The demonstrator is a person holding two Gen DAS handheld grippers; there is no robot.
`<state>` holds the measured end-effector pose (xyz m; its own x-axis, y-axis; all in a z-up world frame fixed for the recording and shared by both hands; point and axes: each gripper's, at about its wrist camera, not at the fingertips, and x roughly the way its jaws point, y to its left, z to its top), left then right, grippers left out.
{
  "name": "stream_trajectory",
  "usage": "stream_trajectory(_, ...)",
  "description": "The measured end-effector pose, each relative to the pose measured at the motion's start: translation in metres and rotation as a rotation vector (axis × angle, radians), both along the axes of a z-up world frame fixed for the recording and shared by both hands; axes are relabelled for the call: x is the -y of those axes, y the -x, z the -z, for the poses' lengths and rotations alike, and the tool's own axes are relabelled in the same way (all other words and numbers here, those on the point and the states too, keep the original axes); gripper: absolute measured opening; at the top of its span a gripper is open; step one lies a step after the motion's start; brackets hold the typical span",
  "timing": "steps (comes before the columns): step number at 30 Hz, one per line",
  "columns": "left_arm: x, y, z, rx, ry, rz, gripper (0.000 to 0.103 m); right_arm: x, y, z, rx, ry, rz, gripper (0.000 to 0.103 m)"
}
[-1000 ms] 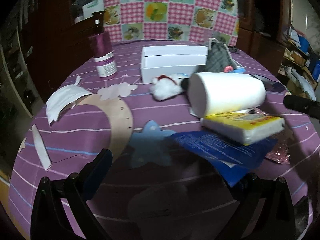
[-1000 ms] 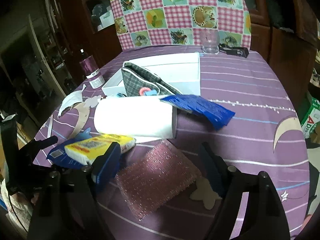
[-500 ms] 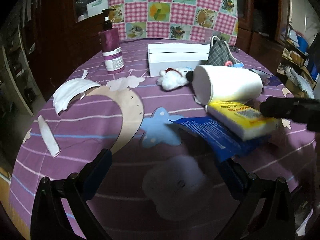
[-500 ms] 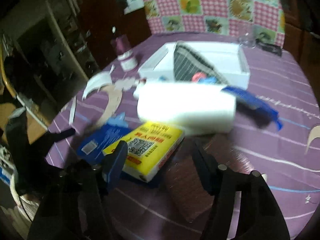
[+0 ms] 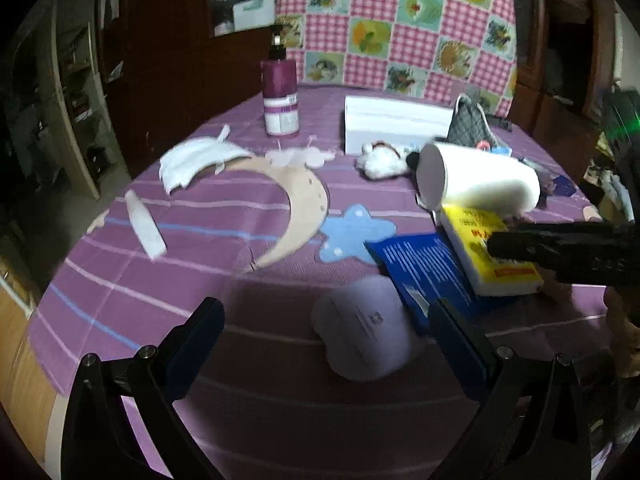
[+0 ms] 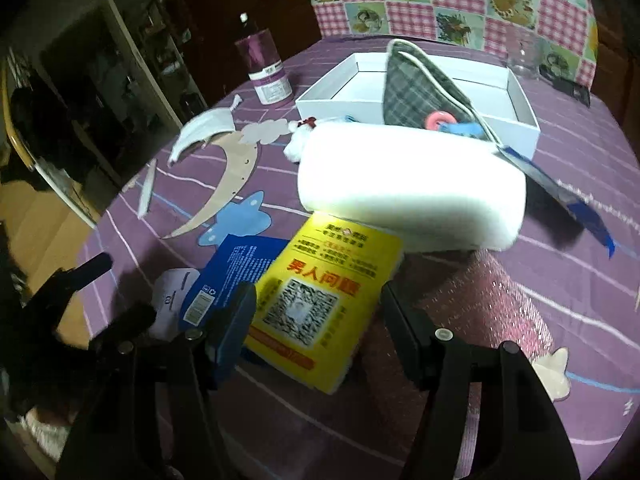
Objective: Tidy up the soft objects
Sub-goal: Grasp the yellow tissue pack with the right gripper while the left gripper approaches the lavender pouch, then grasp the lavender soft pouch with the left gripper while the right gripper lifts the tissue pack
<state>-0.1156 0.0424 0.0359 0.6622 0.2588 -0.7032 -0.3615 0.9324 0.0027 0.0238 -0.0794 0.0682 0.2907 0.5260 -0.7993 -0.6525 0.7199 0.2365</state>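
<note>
Yellow tissue pack lies between the spread fingers of the right tool; the left tool hangs released.

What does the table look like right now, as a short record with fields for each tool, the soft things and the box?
left tool: open, over the purple tablecloth, holding nothing
right tool: open, fingers either side of the yellow tissue pack
tissue pack: lies on a blue packet, next to the white foam roll
plush toy: white, between the roll and the white box
box contents: a grey plaid pouch leaning over the rim
other: pink sponge; purple bottle
</note>
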Motion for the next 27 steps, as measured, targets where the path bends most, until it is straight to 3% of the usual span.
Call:
stream_trajectory(3, 0.007, -0.006, 0.005, -0.031, 0.046, 0.010, 0.098, -0.012, -0.003, -0.001, -0.024, 0.031, 0.025, 0.067)
stream_trajectory(8, 0.000, -0.016, 0.019, -0.088, 0.085, -0.075, 0.086, -0.022, -0.010, 0.007, -0.100, 0.039, 0.076, 0.083)
stream_trajectory(10, -0.010, -0.019, 0.027, -0.098, 0.178, -0.078, 0.082, -0.024, -0.012, 0.012, -0.092, 0.104, 0.100, 0.083)
stream_trajectory(11, -0.012, -0.018, 0.026, -0.079, 0.184, -0.084, 0.076, -0.025, -0.013, 0.015, -0.088, 0.141, 0.108, 0.083)
stream_trajectory(14, -0.013, -0.015, 0.023, -0.059, 0.236, -0.054, 0.047, -0.026, -0.011, 0.022, -0.053, 0.202, 0.092, 0.082)
stream_trajectory(16, -0.012, -0.014, 0.020, -0.056, 0.232, -0.055, 0.044, -0.024, -0.012, 0.022, -0.070, 0.209, 0.092, 0.077)
stream_trajectory(20, -0.015, -0.008, 0.015, -0.027, 0.243, -0.058, 0.027, -0.015, -0.013, 0.017, -0.062, 0.210, 0.108, 0.072)
stream_trajectory(27, -0.026, -0.005, 0.011, -0.013, 0.278, -0.057, 0.018, -0.005, -0.012, -0.001, -0.052, 0.155, 0.118, 0.071)
